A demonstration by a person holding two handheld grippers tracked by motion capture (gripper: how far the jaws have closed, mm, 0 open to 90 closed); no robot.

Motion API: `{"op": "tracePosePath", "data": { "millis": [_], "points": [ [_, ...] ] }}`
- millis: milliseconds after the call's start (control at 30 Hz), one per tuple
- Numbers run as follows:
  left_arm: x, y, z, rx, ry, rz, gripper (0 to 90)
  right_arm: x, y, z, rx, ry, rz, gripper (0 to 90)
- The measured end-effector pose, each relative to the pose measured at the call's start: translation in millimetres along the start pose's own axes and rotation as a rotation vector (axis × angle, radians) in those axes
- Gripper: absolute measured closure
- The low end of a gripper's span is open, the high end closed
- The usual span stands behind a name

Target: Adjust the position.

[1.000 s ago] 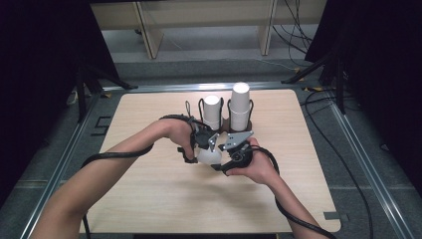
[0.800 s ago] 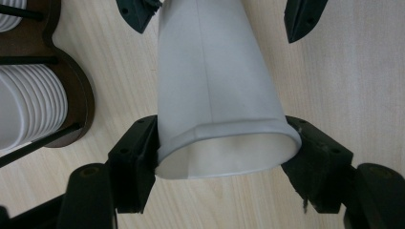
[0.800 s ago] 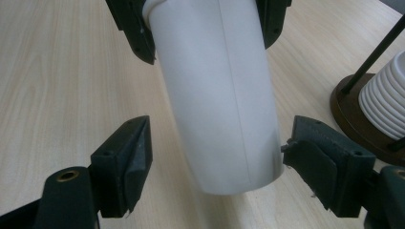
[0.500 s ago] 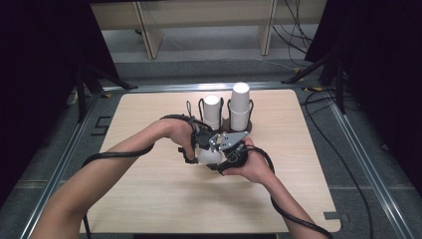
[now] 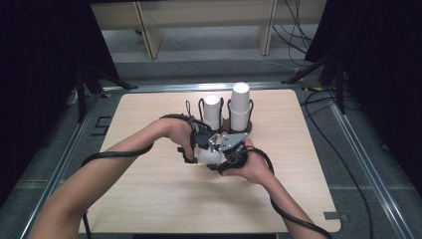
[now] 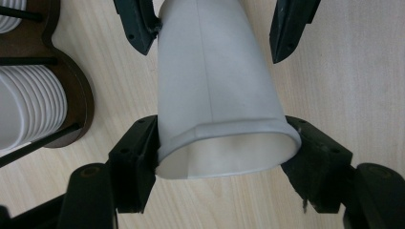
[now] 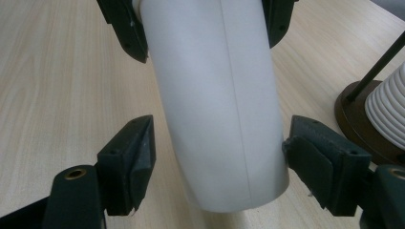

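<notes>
A white paper cup (image 5: 208, 155) hangs just above the table between both hands. My left gripper (image 6: 222, 143) is shut on it near the open rim, and the pads dent the cup (image 6: 215, 86) slightly. My right gripper (image 7: 219, 143) straddles the closed end of the cup (image 7: 219, 95). Its jaws have just been closing. One pad touches the cup wall, while a small gap remains at the other. In the high view the left gripper (image 5: 196, 147) and right gripper (image 5: 221, 149) meet nose to nose over the cup.
A dark wooden holder (image 5: 249, 130) with thin black posts stands just behind the hands. It carries a shorter stack of white cups (image 5: 212, 107) and a taller stack (image 5: 240, 102). Cables trail from both grippers across the light wooden table (image 5: 149, 199).
The right gripper has crept slightly in toward the cup and its jaws have narrowed around it. The left hand and the cup have stayed in place.
</notes>
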State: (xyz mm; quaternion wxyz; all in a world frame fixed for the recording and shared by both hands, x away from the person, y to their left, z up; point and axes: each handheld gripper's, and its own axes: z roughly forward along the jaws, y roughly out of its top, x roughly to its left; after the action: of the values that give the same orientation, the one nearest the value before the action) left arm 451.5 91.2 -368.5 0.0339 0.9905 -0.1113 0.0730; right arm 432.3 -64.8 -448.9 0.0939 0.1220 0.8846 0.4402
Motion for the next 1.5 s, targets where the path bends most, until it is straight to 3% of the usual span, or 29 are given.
{"op": "tracePosePath", "data": {
  "millis": [100, 167, 200, 300, 433, 500, 533, 633, 667, 700, 733, 800, 833, 867, 900, 933, 1000, 1033, 1133, 1300, 1367, 1467, 1500],
  "points": [
    [-0.5, 1.0, -0.3, -0.001, -0.003, 0.006, 32.3, -0.3, -0.7, 1.0, -0.001, -0.007, -0.017, 26.0],
    [-0.5, 1.5, -0.9, -0.005, -0.002, 0.008, 32.3, 0.6, -1.5, 1.5, 0.005, -0.001, -0.009, 26.2],
    [-0.4, 1.7, -1.1, -0.008, 0.000, 0.009, 32.4, 2.2, -2.4, 1.5, 0.011, 0.002, 0.022, 26.4],
    [-0.4, 2.2, -1.4, -0.010, 0.001, 0.010, 32.6, 2.4, -3.4, 2.2, 0.016, 0.003, 0.030, 26.6],
    [-0.6, 2.7, -2.4, -0.011, 0.000, 0.008, 32.7, 1.4, -3.3, 3.6, 0.010, -0.001, 0.014, 26.8],
    [-0.6, 3.0, -2.9, -0.009, -0.001, 0.013, 32.7, -0.7, -3.4, 4.7, 0.001, -0.001, -0.019, 27.1],
    [-0.7, 3.3, -3.1, -0.006, -0.004, 0.014, 32.7, 0.6, -3.9, 4.9, 0.007, 0.005, 0.006, 27.1],
    [-1.4, 4.0, -3.7, -0.010, -0.001, 0.016, 32.8, 0.6, -3.8, 5.6, 0.004, 0.003, 0.000, 27.5],
    [-1.5, 4.1, -3.9, -0.010, 0.000, 0.018, 32.9, 2.1, -4.1, 5.0, 0.014, 0.001, 0.024, 28.2],
    [-0.5, 4.6, -5.1, 0.006, 0.000, 0.043, 33.0, 1.6, -4.3, 5.1, 0.012, -0.001, 0.018, 28.6],
    [-1.9, 4.6, -4.3, -0.016, 0.003, 0.022, 33.2, 0.8, -4.4, 5.4, 0.010, -0.001, 0.007, 29.4],
    [-2.1, 5.0, -5.0, -0.016, 0.003, 0.023, 33.6, -0.5, -4.8, 5.6, 0.003, 0.002, -0.006, 31.1],
    [-2.1, 5.1, -5.3, -0.017, 0.004, 0.025, 33.9, 0.7, -5.3, 5.0, 0.008, 0.002, 0.019, 32.0],
    [-2.0, 5.2, -5.5, -0.019, 0.003, 0.027, 34.1, -0.5, -5.4, 5.2, 0.003, 0.005, -0.006, 32.6],
    [-0.6, 5.5, -6.9, -0.001, 0.001, 0.056, 34.3, -0.2, -5.6, 5.4, 0.003, 0.006, -0.009, 32.8],
    [-2.2, 5.3, -5.6, -0.025, 0.002, 0.031, 34.7, -0.5, -5.7, 5.3, 0.002, -0.001, -0.021, 33.3],
    [-2.4, 5.4, -5.6, -0.028, 0.003, 0.032, 35.0, -0.3, -6.5, 5.3, 0.002, 0.001, -0.019, 33.7],
    [-2.4, 5.4, -5.6, -0.027, 0.001, 0.032, 35.1, 2.1, -7.3, 4.4, 0.013, 0.007, 0.020, 33.8],
    [-2.3, 5.6, -6.2, -0.030, 0.001, 0.035, 35.1, -0.2, -6.9, 4.9, 0.003, 0.004, -0.027, 34.3],
    [-2.9, 6.2, -7.7, -0.038, -0.001, 0.050, 34.0, -0.6, -6.4, 4.5, 0.002, 0.010, -0.040, 34.7],
    [-2.1, 6.6, -8.8, -0.025, 0.001, 0.076, 33.4, -0.2, -6.2, 4.7, 0.005, 0.004, -0.048, 35.0],
    [-4.2, 5.9, -7.0, -0.051, -0.003, 0.053, 31.3, 0.3, -6.8, 5.4, 0.007, 0.016, -0.050, 35.0],
    [-2.9, 5.8, -7.8, -0.033, 0.001, 0.081, 29.9, 1.1, -7.2, 6.1, 0.007, 0.026, -0.043, 35.0]
  ]
}}
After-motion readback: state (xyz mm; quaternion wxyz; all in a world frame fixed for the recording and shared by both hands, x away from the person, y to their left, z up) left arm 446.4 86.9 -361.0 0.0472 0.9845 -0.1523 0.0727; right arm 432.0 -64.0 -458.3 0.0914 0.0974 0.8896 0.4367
